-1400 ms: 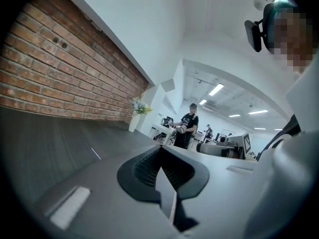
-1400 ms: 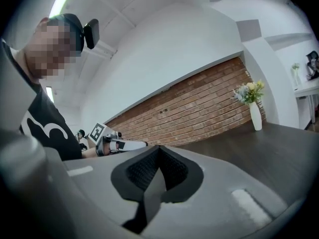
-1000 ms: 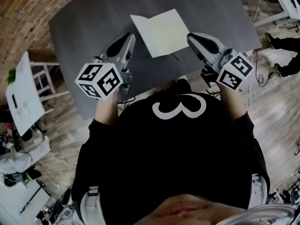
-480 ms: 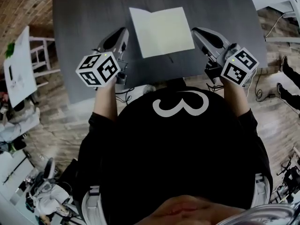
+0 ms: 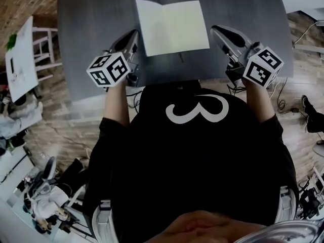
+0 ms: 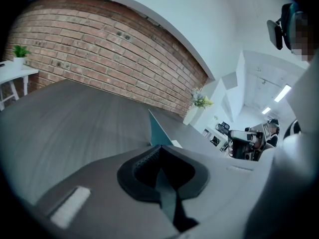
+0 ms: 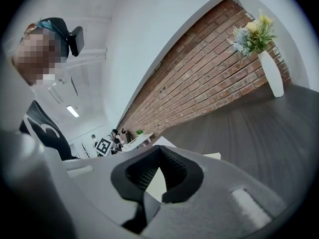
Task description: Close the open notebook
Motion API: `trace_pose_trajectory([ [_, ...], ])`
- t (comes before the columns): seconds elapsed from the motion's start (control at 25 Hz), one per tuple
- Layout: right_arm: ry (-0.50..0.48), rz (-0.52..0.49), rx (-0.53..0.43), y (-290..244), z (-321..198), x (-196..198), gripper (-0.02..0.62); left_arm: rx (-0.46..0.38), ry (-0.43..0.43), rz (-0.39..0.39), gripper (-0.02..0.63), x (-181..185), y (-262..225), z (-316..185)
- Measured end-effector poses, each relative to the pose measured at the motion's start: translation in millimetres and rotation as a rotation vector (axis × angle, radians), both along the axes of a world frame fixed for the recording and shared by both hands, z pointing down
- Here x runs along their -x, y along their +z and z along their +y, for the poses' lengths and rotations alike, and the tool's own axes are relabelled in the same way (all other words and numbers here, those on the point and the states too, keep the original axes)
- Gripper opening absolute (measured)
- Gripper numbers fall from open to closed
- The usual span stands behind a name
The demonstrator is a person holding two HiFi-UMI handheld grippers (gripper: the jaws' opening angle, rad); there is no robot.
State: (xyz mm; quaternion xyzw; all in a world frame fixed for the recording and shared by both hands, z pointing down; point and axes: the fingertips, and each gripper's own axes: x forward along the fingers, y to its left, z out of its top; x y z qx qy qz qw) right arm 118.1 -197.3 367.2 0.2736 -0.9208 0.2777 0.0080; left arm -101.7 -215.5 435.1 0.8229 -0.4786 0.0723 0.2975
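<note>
Notebook [image 5: 172, 27]: lies open, pale pages up, on the dark grey table [image 5: 91, 14], towards the person's edge of it. The crease sits left of the middle, so the left leaf shows narrower than the right.

Left gripper [image 5: 134, 35]: tip points up the table, just beside the notebook's left edge, level with its lower half. Contact cannot be told from the head view. In the left gripper view [image 6: 158, 149] the jaws are together at the tips, the black pads leave only their moulded hollow behind, and nothing is gripped. Directly past the tips, part of the notebook [image 6: 160, 132] rises as a thin bluish triangle off the table top.

Right gripper [image 5: 216, 30]: tip lies just beside the notebook's lower right corner, a sliver of table showing between them. In the right gripper view [image 7: 159, 148] the jaws are likewise closed tip to tip and hold nothing. The cream page [image 7: 215, 155] shows past the jaw on the right and again through the pad hollow.

So the notebook sits between the two grippers, reaching farther up the table than either tip.

Surroundings:
- Brick wall [image 6: 99, 49] beyond the table.
- White vase with flowers [image 7: 271, 78] standing on the table's far part.
- White side table [image 5: 20, 59] to the left, carrying a small potted plant [image 6: 20, 51].
- Person's black shirt [image 5: 195, 151] with a white "3".
</note>
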Motion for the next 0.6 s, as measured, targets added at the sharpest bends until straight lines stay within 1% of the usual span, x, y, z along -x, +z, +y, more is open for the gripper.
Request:
trace_pose_trajectory([
  [0.2, -0.017, -0.01, 0.007, 4, 0, -2, 0.002, 0.005, 0.022, 0.018, 0.012, -13, 9, 5],
  [0.4, -0.028, -0.005, 0.02, 8, -2, -4, 0.002, -0.035, 0.062, 0.071, 0.012, -24, 0, 5],
  [0.6, -0.003, 0.005, 0.024, 14, -10, -15, 0.002, -0.052, 0.114, 0.055, 0.012, -45, -2, -1],
])
